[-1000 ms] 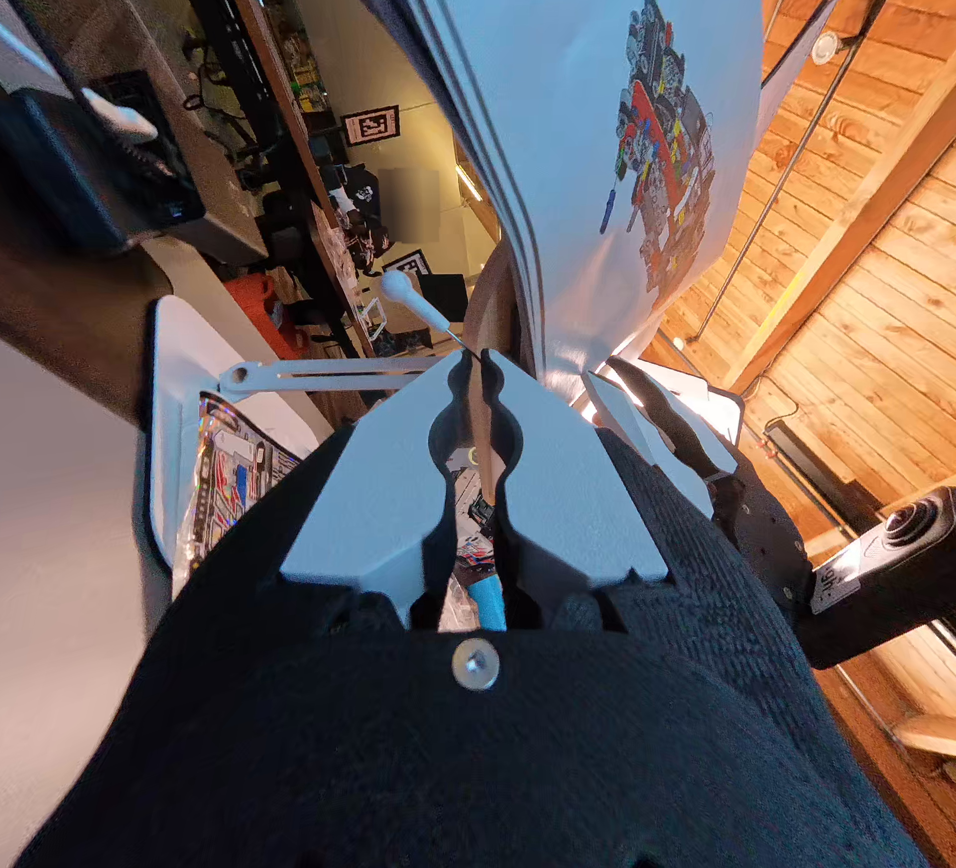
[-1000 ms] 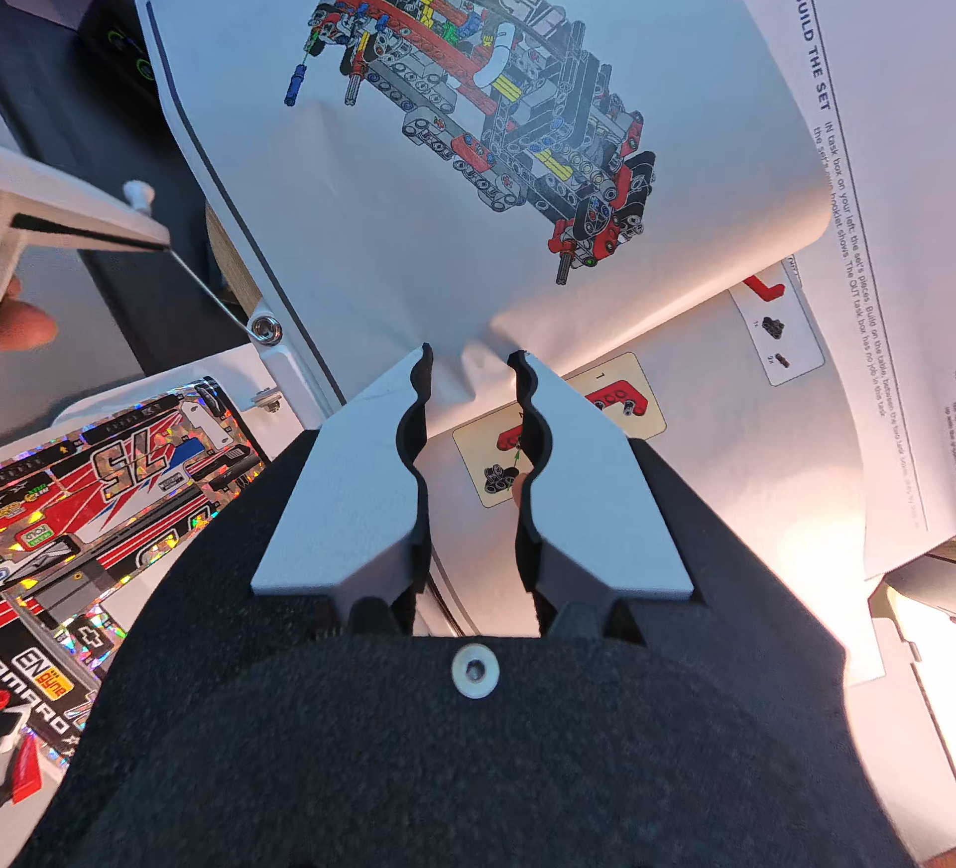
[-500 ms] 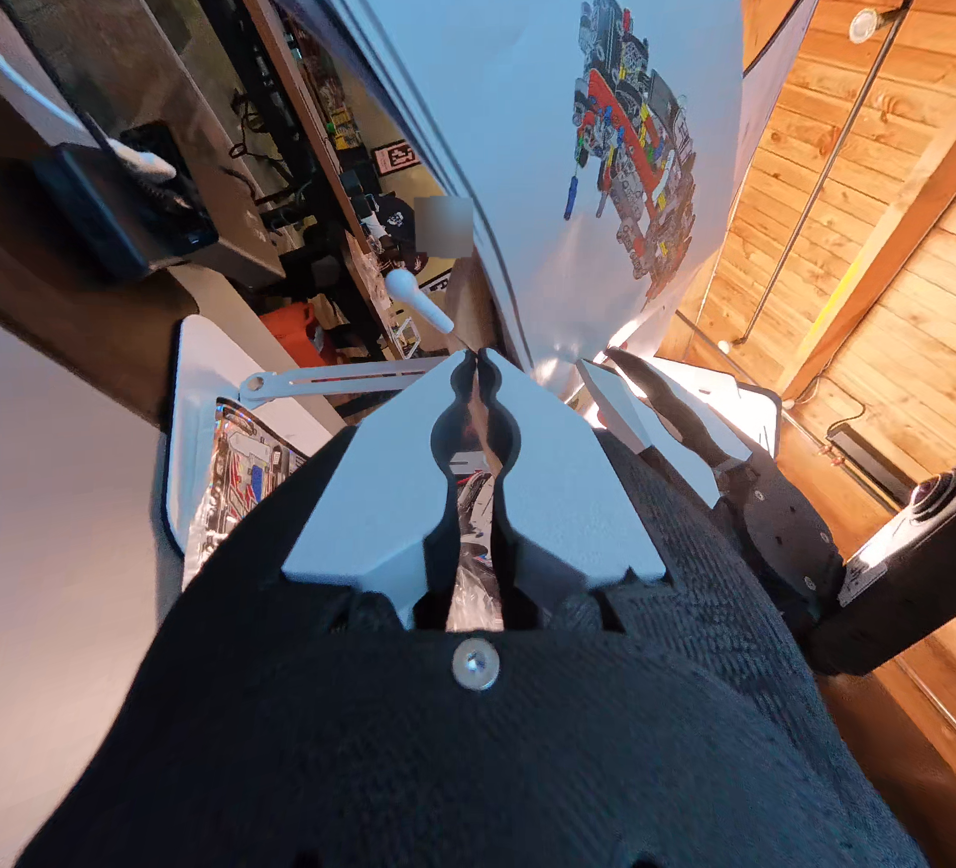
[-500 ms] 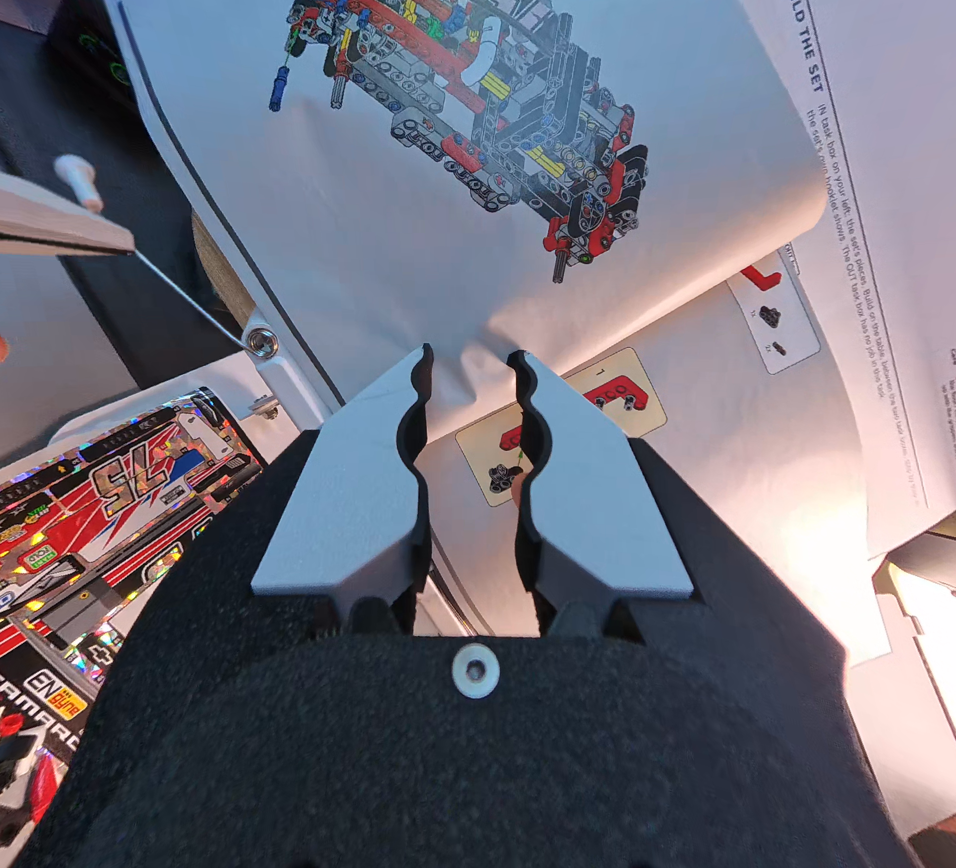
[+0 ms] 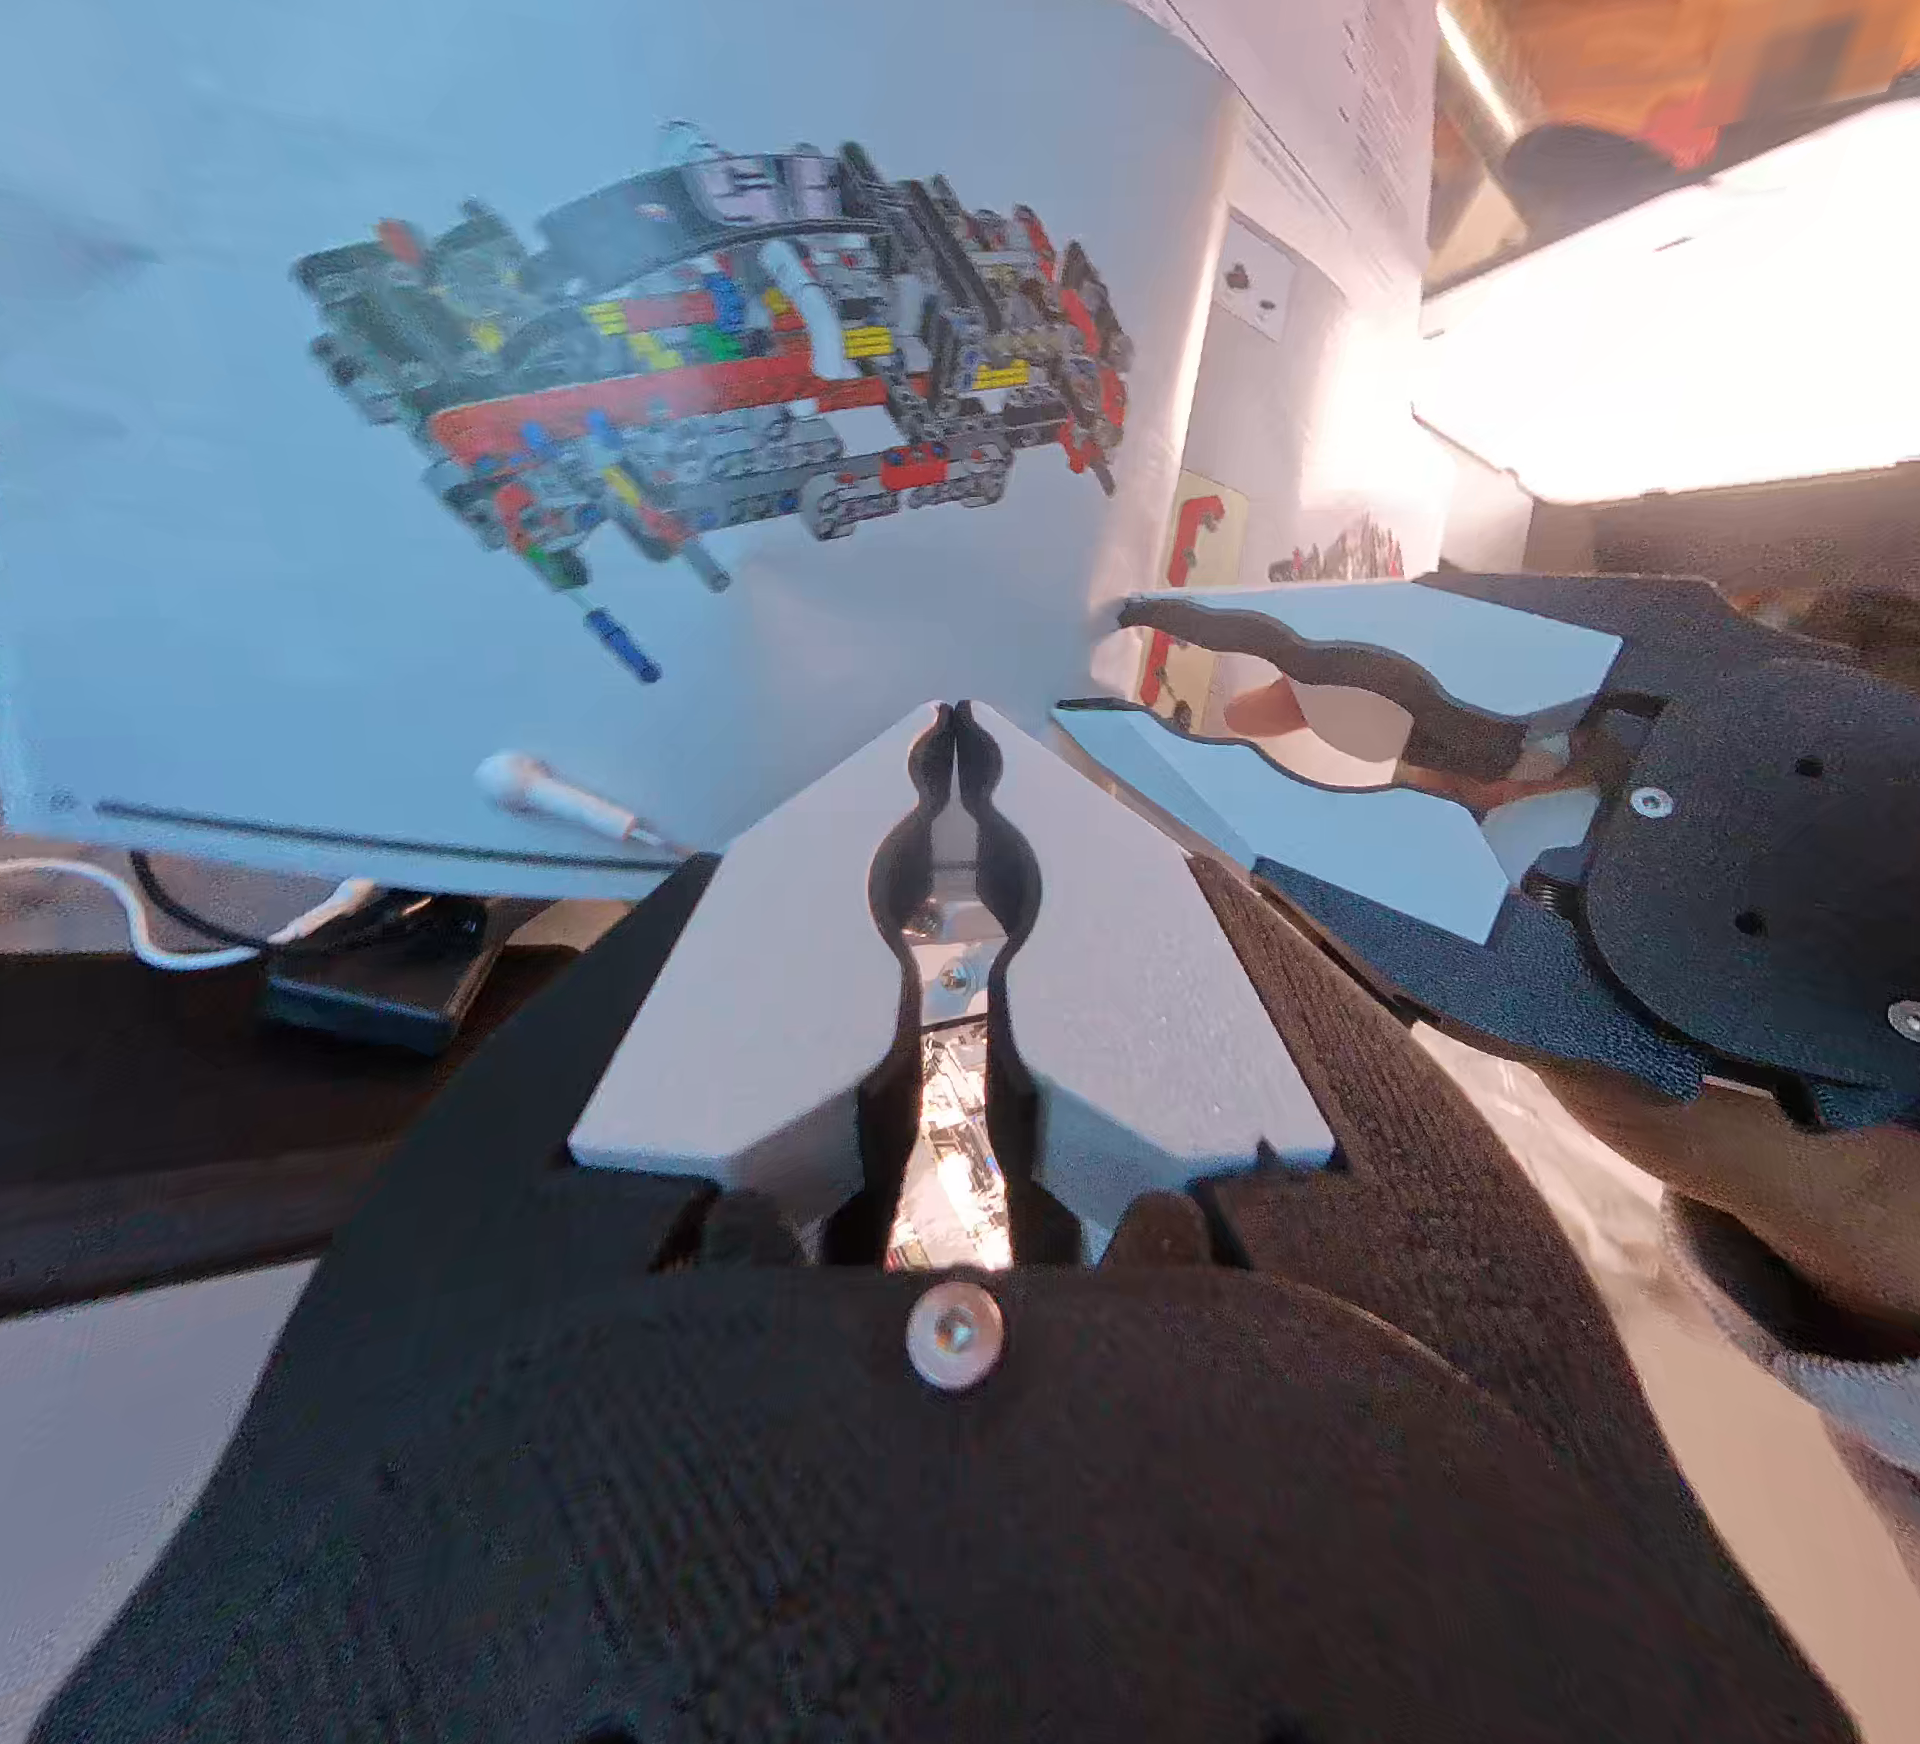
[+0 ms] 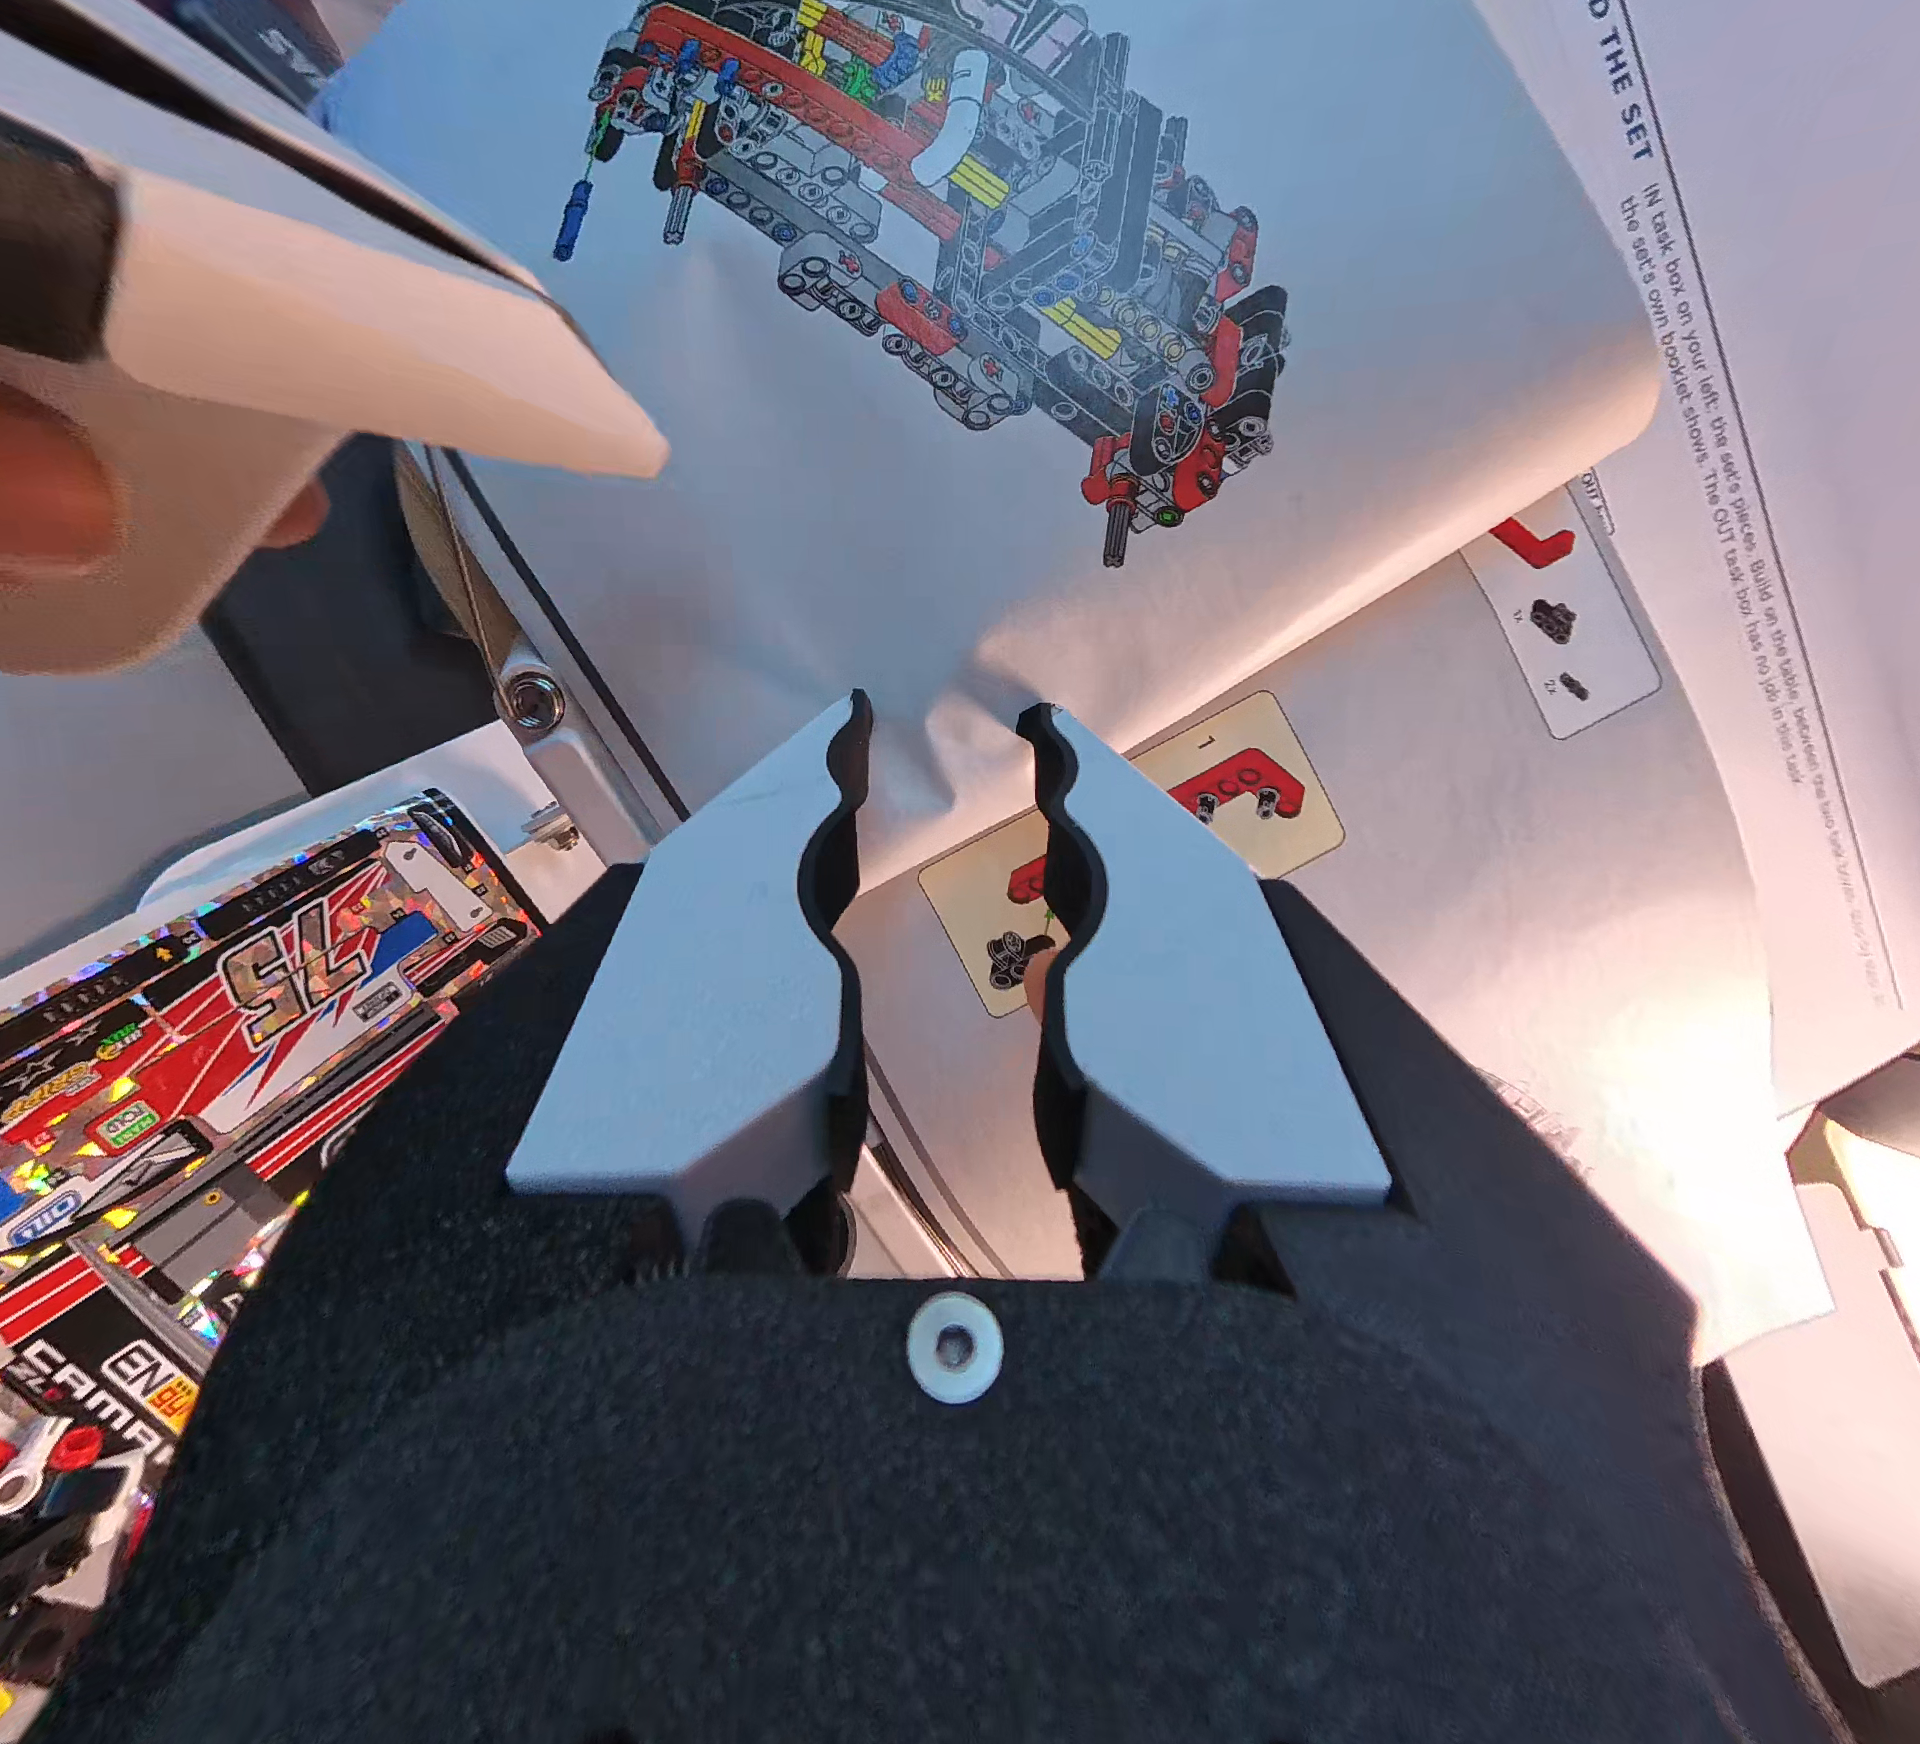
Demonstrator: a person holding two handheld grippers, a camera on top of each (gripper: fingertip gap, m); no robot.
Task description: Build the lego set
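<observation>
left claw (image 5: pixel 954 707) is sitting with its tips pressed together, nothing between them, just below the lifted booklet page (image 5: pixel 727 84). right claw (image 6: pixel 951 723) is standing apart, tips at the curled page's (image 6: pixel 935 551) lower edge; cannot tell if touching. shiny sticker sheet (image 6: pixel 239 998) is lying at lower left on the worktop (image 6: pixel 125 780), printed sheet (image 6: pixel 1766 240) to the right.

Black gripper (image 6: pixel 951 718) bodies, grey fingers (image 6: pixel 717 946) (one screw each).
</observation>
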